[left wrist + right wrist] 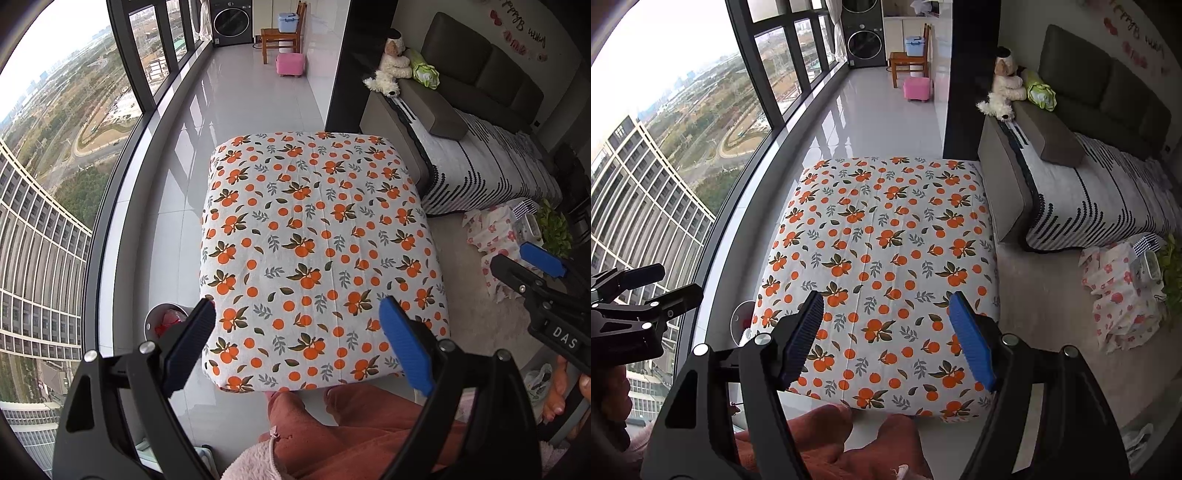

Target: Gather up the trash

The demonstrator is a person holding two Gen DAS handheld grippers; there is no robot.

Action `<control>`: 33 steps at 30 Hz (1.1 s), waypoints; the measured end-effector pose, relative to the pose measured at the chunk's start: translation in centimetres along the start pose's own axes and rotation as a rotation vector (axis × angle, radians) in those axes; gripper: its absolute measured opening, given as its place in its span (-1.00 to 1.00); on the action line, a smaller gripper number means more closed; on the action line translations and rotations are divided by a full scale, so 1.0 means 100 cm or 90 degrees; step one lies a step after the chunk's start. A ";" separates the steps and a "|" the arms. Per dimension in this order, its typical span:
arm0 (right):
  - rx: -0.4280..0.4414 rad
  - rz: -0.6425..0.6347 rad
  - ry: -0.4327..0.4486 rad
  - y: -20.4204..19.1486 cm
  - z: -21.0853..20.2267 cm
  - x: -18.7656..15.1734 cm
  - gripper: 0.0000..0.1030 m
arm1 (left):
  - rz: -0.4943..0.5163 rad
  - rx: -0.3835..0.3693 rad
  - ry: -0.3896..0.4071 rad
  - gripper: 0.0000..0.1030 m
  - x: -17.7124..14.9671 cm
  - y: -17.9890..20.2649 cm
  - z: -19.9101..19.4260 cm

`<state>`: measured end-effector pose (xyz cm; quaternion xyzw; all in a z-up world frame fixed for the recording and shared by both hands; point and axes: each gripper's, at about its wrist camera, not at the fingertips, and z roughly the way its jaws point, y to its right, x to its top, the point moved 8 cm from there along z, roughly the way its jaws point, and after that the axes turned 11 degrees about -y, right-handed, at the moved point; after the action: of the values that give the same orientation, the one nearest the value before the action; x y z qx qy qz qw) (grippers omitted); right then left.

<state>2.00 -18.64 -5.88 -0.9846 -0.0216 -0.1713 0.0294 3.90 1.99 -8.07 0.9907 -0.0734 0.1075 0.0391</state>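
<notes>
Trash bin (168, 319) with red scraps, on tile floor left of orange-print table (314, 240), half hidden behind left gripper (299, 339); both grippers, right gripper (886, 336) included, spread wide and empty above tablecloth; sofa (480, 122) right.

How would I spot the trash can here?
Find the low table under the orange-print cloth. At its near corner on the window side, on the pale floor, stands the small round metal bin. It alone is shiny, with red and pink scraps inside.
</notes>
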 end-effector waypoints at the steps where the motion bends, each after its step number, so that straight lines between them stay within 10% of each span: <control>1: 0.000 0.000 0.000 0.000 0.000 0.000 0.32 | 0.000 0.000 0.001 0.75 0.000 0.000 0.000; 33: 0.001 -0.001 0.001 0.001 0.000 0.000 0.32 | 0.022 0.033 0.022 0.75 0.003 0.014 0.000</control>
<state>2.04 -18.70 -5.90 -0.9844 -0.0224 -0.1718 0.0300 3.93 0.54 -7.92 0.9880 -0.0875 0.1268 0.0130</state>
